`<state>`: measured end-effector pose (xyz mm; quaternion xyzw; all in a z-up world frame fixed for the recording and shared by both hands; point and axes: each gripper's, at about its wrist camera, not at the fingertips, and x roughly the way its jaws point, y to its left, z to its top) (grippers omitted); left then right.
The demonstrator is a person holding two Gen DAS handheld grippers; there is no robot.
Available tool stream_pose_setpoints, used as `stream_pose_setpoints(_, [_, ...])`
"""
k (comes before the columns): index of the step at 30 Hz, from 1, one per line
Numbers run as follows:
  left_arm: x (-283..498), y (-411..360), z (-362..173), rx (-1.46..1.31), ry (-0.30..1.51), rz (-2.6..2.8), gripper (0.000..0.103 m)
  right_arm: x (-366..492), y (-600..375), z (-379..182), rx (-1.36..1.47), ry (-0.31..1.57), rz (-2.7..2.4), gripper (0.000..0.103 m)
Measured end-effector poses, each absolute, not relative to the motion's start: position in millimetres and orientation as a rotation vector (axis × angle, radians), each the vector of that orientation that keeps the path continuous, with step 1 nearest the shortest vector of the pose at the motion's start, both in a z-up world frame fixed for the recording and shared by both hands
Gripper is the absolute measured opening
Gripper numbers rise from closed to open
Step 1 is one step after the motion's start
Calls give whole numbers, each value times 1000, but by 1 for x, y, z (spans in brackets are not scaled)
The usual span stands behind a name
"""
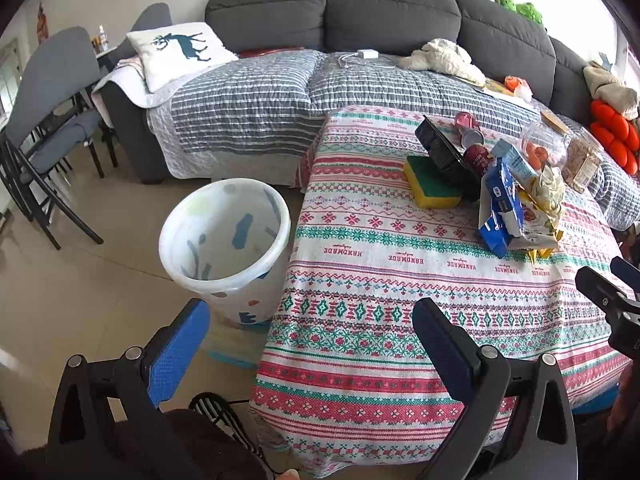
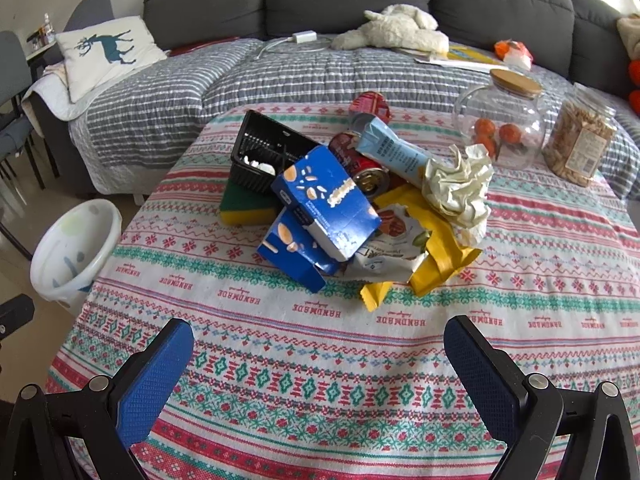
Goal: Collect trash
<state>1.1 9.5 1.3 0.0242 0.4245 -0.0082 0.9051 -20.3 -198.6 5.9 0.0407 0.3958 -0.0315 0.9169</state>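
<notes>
Blue boxes [image 2: 326, 210], a red can [image 2: 362, 166], a yellow wrapper [image 2: 438, 264] & crumpled paper [image 2: 460, 190] sit in a pile mid-table. The tablecloth [image 2: 320, 360] says "HANDMADE" in red. The white bin [image 1: 226, 240] stands on the floor just beside the table's left edge. Left gripper [image 1: 312, 344] & right gripper [image 2: 318, 360] are both wide apart, holding nothing, near the table's front edge.

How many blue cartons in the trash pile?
2. The upper blue carton lies on top at the pile's front; the lower blue carton sits under it on the tablecloth. More may be hidden underneath.
</notes>
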Motion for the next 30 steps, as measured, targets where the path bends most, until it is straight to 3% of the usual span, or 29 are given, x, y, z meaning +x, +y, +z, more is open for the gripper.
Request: stream_pose_setpoints(30, [2, 14, 4, 39, 855, 2, 102, -19, -198, 10, 110, 810, -75, 103])
